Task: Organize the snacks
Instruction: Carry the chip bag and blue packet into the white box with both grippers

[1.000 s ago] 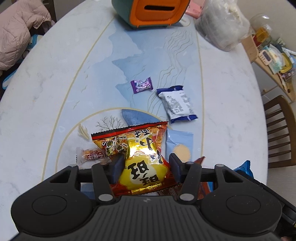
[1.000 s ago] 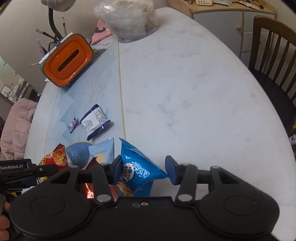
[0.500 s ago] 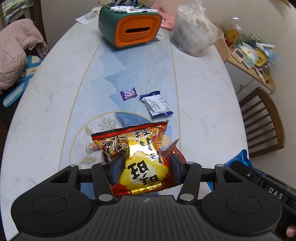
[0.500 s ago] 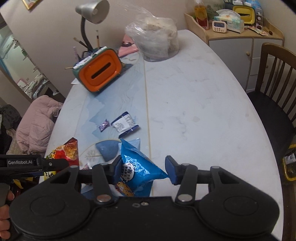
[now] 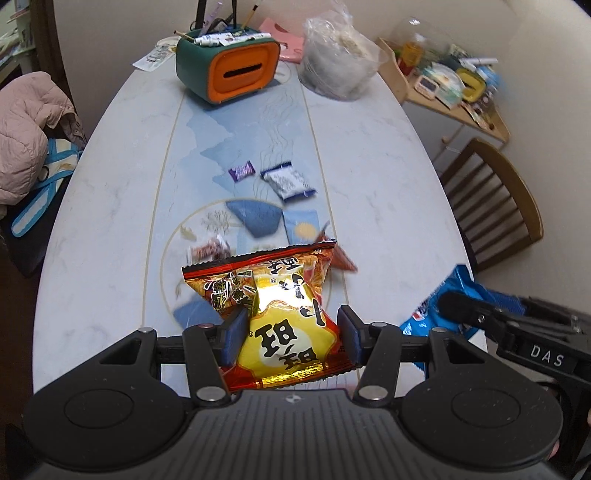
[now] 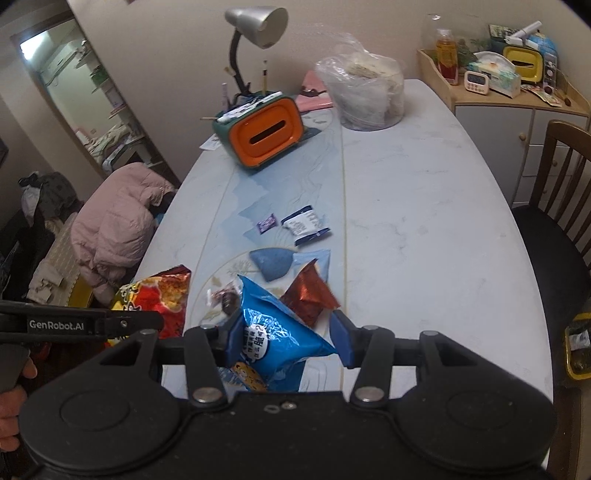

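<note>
My left gripper (image 5: 291, 332) is shut on a red and yellow snack bag (image 5: 280, 310) and holds it above the table's near end. My right gripper (image 6: 284, 338) is shut on a blue snack bag (image 6: 273, 332), also lifted; that bag shows at the right of the left wrist view (image 5: 461, 295). On the table lie a purple candy (image 5: 242, 170), a blue and white packet (image 5: 290, 181), a light blue packet (image 5: 303, 227), a red foil packet (image 6: 308, 295) and a small brown candy (image 5: 208, 251).
A green and orange tissue box (image 5: 229, 70) with pens and a clear plastic bag (image 5: 340, 62) stand at the table's far end. A desk lamp (image 6: 255, 29) is behind them. A wooden chair (image 5: 491, 203) stands at the right, a pink jacket (image 5: 26, 129) at the left.
Both grippers have risen and pulled back with their bags, so the table looks farther away. The snacks on the table have not moved.
</note>
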